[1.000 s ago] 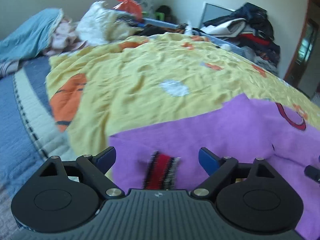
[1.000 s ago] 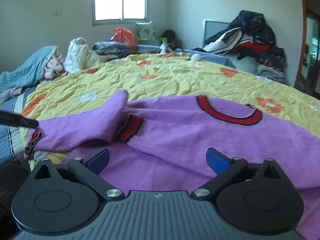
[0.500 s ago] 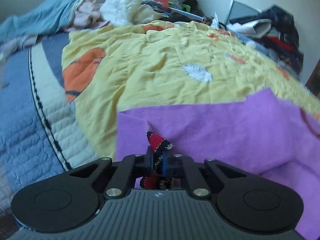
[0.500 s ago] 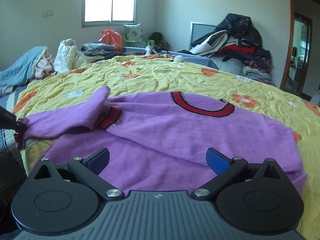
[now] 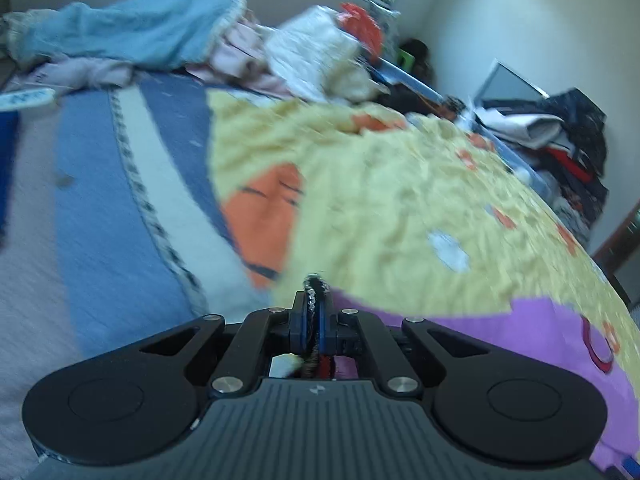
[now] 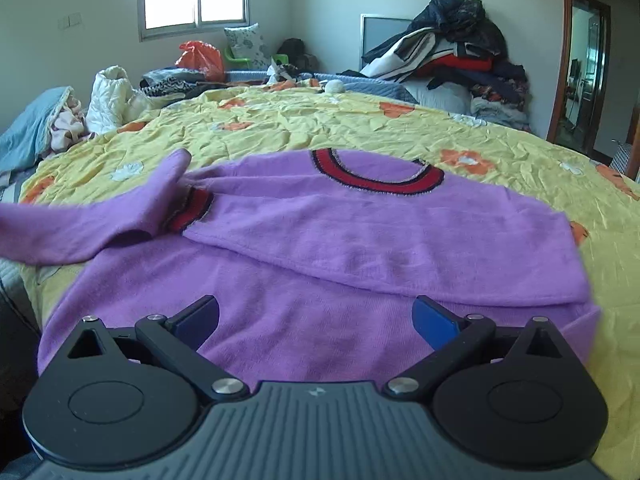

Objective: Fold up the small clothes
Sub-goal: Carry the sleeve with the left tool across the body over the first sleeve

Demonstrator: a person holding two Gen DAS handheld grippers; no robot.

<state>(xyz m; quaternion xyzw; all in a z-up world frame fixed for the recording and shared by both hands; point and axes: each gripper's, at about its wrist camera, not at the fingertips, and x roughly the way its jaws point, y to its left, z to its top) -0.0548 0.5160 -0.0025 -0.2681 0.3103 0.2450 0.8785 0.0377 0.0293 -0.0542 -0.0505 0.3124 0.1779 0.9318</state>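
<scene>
While the left claw (image 5: 315, 316) pinches the sweater's cuff (image 5: 314, 285), the right claw (image 6: 316, 318) hangs spread above its hem.

Fuzzy knit purple sweater (image 6: 320, 240) lies on crinkled yellow cotton sheet (image 6: 320, 128).

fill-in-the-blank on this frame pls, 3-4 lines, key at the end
1. The left gripper has its jaws ____ on the sleeve cuff.
2. The right gripper hangs with jaws ____ over the purple sweater.
3. The sweater's neckline trim is ____.
4. The sweater lies on a ____ floral sheet.

Missing words: shut; open; red; yellow
</scene>
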